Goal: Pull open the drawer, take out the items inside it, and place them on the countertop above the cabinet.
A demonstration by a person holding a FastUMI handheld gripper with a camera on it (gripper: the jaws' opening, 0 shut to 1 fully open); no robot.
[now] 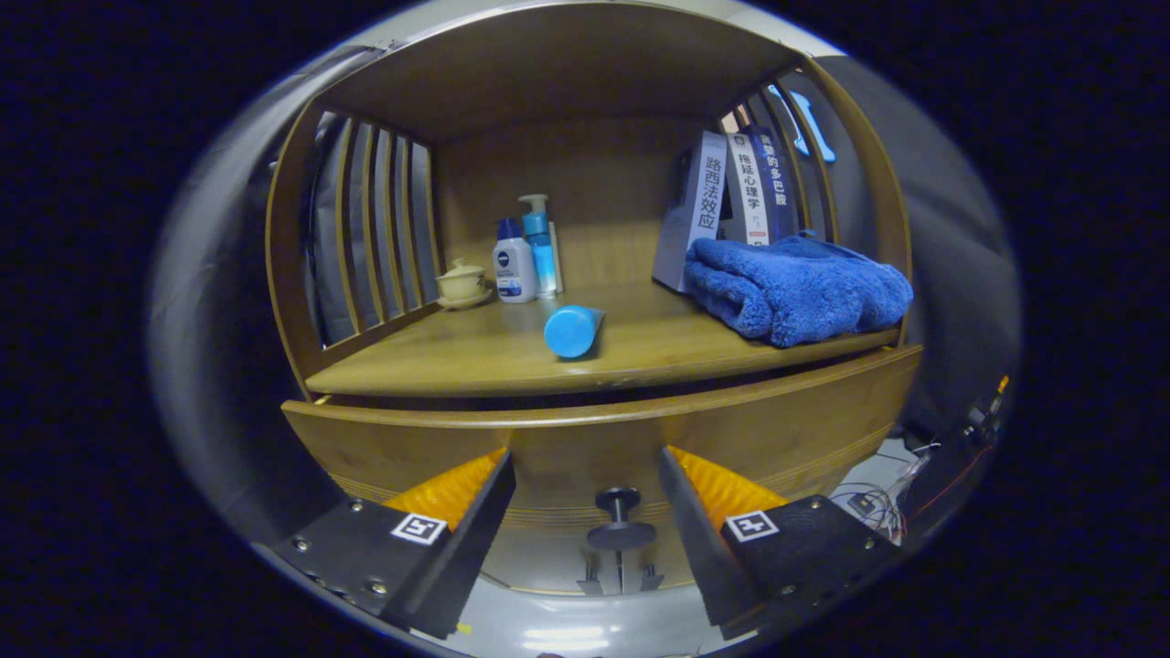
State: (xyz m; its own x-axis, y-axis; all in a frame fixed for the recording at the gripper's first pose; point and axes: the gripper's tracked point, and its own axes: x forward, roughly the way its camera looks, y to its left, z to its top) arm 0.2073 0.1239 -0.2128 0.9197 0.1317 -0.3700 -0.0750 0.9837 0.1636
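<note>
Wooden cabinet [594,228] ahead, blue tube [574,330] lying on its countertop [475,352] near a folded blue towel [795,288]. Gripper [585,498] fingers spread wide, empty, flanking the drawer [567,439] knob [619,516].

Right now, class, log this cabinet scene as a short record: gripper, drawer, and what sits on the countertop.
hand-held gripper: open, fingers either side of the knob, not touching
knob: between the fingers, on the drawer front
drawer: pulled slightly out, inside not visible
countertop: blue tube lying down, folded blue towel, books, two bottles, lidded cup
</note>
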